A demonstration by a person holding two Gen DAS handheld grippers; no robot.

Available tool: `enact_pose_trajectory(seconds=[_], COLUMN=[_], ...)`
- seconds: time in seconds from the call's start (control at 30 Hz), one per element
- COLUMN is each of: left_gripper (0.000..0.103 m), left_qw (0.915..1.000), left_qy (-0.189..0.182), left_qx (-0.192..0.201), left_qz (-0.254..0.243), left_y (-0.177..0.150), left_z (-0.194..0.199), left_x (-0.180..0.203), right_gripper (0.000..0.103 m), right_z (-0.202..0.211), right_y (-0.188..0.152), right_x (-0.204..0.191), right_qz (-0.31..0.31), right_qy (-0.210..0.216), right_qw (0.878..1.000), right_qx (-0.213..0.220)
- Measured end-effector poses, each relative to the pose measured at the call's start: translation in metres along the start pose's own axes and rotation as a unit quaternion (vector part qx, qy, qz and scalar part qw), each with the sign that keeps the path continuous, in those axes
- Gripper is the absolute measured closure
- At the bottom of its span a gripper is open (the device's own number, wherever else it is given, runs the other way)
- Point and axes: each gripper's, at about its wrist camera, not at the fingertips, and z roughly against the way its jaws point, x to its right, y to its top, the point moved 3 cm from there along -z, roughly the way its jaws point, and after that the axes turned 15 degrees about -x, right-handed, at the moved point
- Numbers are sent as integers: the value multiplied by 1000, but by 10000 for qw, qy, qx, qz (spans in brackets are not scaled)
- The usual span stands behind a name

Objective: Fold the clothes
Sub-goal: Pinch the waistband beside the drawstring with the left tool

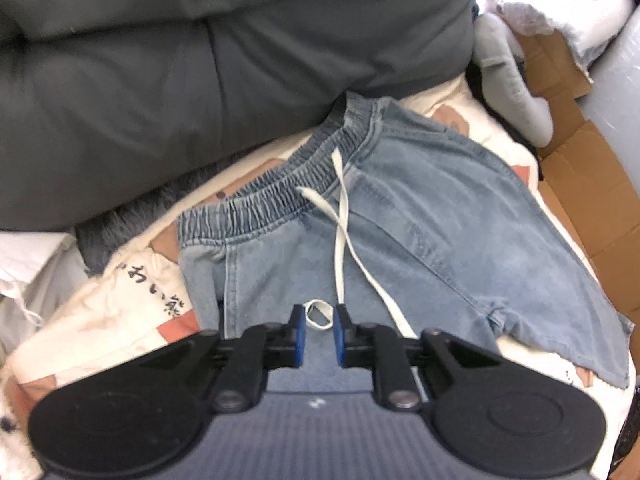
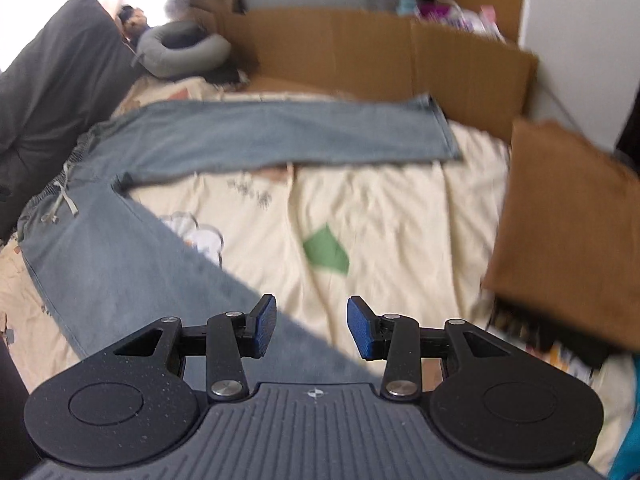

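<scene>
Closest to the lens in the left wrist view are the left tongs [image 1: 319, 330], blue pads pulled in to a narrow gap but not pressed together. They sit low over the front of the jeans [image 1: 400, 216], just below the waistband [image 1: 280, 196]. The knotted loop at the end of the white drawstring [image 1: 341, 216] shows right in that gap, though I can't tell whether the pads touch it or any denim.

The right tongs [image 2: 312, 326] are about half spread with nothing between the pads. They hover by the edge of the nearer jeans leg, the left pad over denim and the right pad over the cream bedsheet [image 2: 380, 216].

The jeans lie flat on the bed with the legs splayed apart. The waistband is up against the dark grey duvet [image 1: 160, 80], and the far leg runs out toward the cardboard [image 2: 380, 56] along the far side of the bed. A green patch [image 2: 326, 250] printed on the sheet sits between the two legs. A brown folded cloth [image 2: 568, 216] lies well off from the jeans on the opposite side from the waistband, and a grey neck pillow [image 2: 180, 50] sits beyond the waistband end, beside the duvet.
</scene>
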Motion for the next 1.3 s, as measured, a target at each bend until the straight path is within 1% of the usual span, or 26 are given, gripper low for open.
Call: enact_pose_trajectory(seconds=[0.1,0.27,0.4,0.5,0.53,0.6,0.67,0.77,0.83,0.93,1.03,1.07,1.1,1.13,1.17,1.2,1.27,1.3], left_gripper=[89,89,90,93,93,93,93,94,100,100,100,99,96,86,81,79,80,80], left_qw=[9999,9995,9992,9989,9989,9986,9983,9974,9958,9950,9951,9951,9954,9956,9958,9960,9957,9965], left_qy=[21,60,72,126,161,226,212,442,718,784,718,668,559,499,531,570,730,614], left_qx=[-112,-276,-368,-425,-435,-476,-521,-540,-473,-350,-345,-357,-352,-332,-306,-286,-366,-409], left_qz=[44,102,153,146,118,97,127,149,325,501,590,639,695,723,676,624,430,404], left_y=[4,13,22,31,35,41,45,50,53,58,60,60,59,58,57,56,54,51], left_z=[-22,-56,-79,-92,-95,-101,-106,-112,-113,-112,-108,-107,-103,-99,-95,-91,-86,-84], left_x=[-3,-8,-12,-17,-18,-22,-27,-34,-42,-53,-56,-57,-58,-57,-54,-51,-42,-40], right_gripper=[57,57,57,57,57,57,57,57,57,57,57,57,57,57,57,57,57,57], right_z=[-14,-37,-57,-70,-73,-78,-81,-86,-89,-92,-94,-94,-95,-95,-95,-95,-95,-94], right_y=[-18,-41,-58,-70,-73,-75,-76,-76,-77,-79,-82,-83,-84,-84,-84,-85,-85,-85], right_x=[2,-3,-9,-14,-17,-22,-25,-27,-29,-32,-33,-34,-34,-34,-34,-35,-34,-33], right_qz=[-198,-308,-455,-548,-551,-516,-526,-529,-518,-513,-549,-570,-583,-591,-608,-628,-668,-673], right_qy=[-20,-87,-108,-101,-102,-127,-132,-139,-162,-180,-186,-177,-171,-180,-186,-178,-157,-155], right_qw=[9995,9970,9931,9894,9884,9872,9860,9844,9836,9822,9812,9810,9809,9810,9812,9813,9817,9819], right_qx=[-256,-702,-1073,-1342,-1412,-1506,-1576,-1672,-1722,-1800,-1838,-1845,-1846,-1838,-1824,-1812,-1777,-1762])
